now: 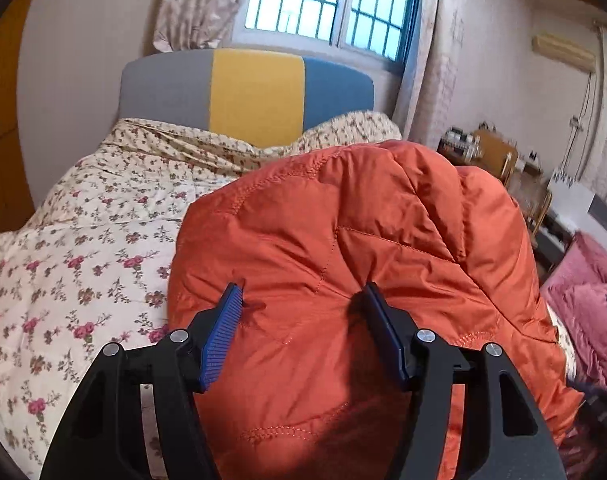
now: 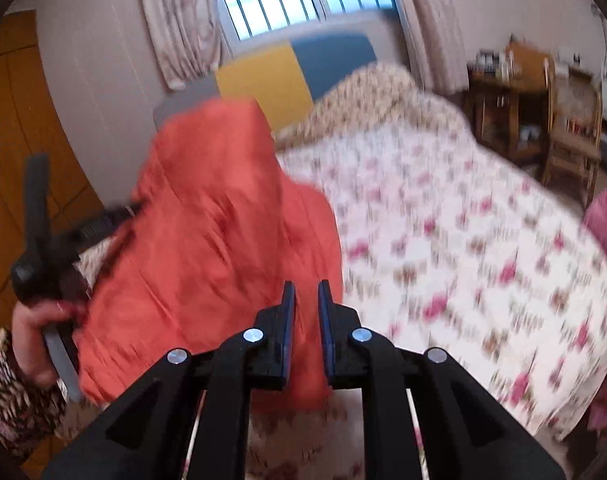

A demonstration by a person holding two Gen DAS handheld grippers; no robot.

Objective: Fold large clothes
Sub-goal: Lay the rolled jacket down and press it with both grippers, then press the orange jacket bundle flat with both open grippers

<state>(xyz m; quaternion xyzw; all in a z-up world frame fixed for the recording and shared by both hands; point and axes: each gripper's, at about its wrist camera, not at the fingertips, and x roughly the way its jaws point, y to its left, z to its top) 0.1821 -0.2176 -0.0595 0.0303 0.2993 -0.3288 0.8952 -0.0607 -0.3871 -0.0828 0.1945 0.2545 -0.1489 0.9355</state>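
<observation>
My left tongs [image 1: 301,300] stand wide apart, pads pressed into the orange quilted jacket [image 1: 363,248] bunched above the floral bed [image 1: 63,260]. My right tongs [image 2: 305,316] are nearly together on the jacket's near edge; I cannot tell if they grip.

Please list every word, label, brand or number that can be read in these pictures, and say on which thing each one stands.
None can be read.
The orange jacket shows only stitching.
The bedspread shows only flowers.
Things on the far shelves are too small and blurred to tell.
</observation>
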